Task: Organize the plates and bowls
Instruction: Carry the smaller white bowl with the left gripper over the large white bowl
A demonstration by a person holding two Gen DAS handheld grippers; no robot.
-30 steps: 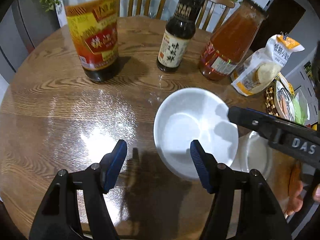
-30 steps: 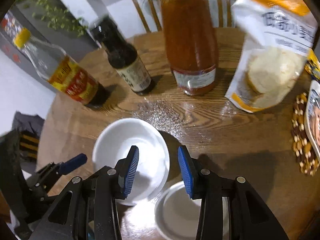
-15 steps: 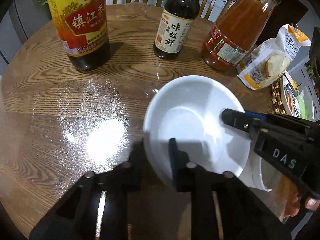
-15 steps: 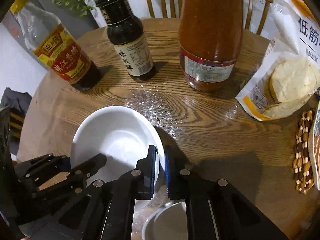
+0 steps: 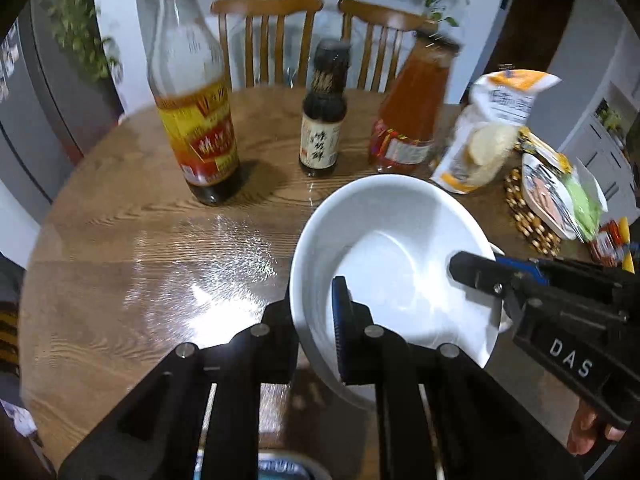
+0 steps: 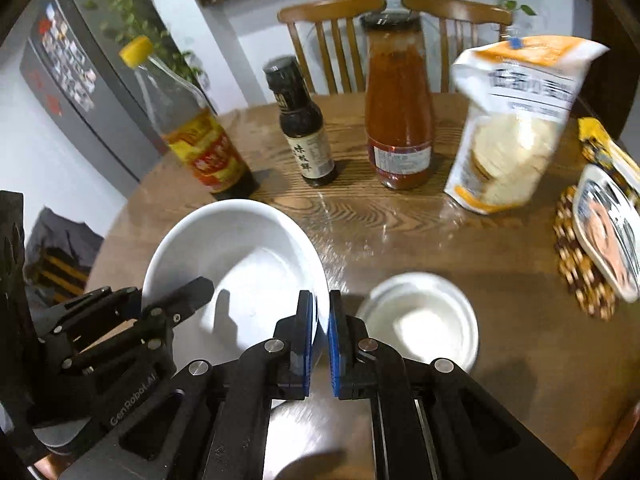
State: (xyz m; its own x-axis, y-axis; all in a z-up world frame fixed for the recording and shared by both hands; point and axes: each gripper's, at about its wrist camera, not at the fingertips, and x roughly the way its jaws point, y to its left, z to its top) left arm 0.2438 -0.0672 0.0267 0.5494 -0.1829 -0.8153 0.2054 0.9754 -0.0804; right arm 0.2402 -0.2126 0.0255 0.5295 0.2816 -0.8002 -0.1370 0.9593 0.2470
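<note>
Since the earlier frame the white bowl point(image 6: 240, 264) has been raised off the desk point(image 6: 420, 236), pinched at opposite rims by the left tool point(image 5: 316, 320) and right tool point(image 6: 320, 344) for balance, near the small dish point(image 6: 420, 316).

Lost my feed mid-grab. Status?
Left gripper and right gripper both clamped on white bowl rim. Small dish beside. Nothing blocking.

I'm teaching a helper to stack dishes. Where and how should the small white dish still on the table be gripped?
Take the small white dish by its thin raised rim, one pad inside and one outside, coming from above on the near side. It sits flat and open on the table, so the wall is the only pinchable part.
</note>
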